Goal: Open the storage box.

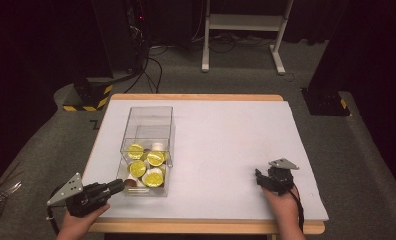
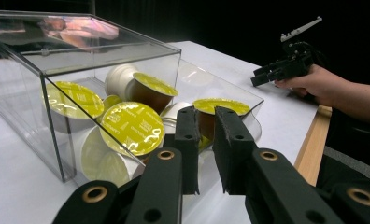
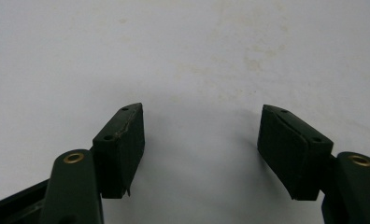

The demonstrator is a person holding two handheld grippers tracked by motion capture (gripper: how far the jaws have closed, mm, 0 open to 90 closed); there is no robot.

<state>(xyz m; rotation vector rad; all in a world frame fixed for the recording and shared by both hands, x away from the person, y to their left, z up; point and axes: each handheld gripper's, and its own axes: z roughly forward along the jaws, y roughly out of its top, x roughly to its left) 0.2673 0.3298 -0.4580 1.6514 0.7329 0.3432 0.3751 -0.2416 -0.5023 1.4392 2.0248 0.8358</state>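
A clear plastic box (image 1: 148,120) stands on the left part of the white table (image 1: 226,135). It holds several coffee capsules (image 1: 147,166) with yellow foil lids, heaped at its near end. My left gripper (image 1: 119,185) lies level at the table's front left corner, its tips just outside the box's near wall. In the left gripper view its jaws (image 2: 205,116) stand almost together with nothing between them, facing the capsules (image 2: 132,127) through the clear box wall (image 2: 52,116). My right gripper (image 1: 259,178) rests at the front right, open and empty over bare table (image 3: 174,46).
The other hand and its gripper (image 2: 267,73) are visible farther off in the left gripper view, near the wooden table edge (image 2: 314,144). Beyond the table are a white desk frame (image 1: 243,22), cables on the floor and black stands with yellow-black tape (image 1: 93,97).
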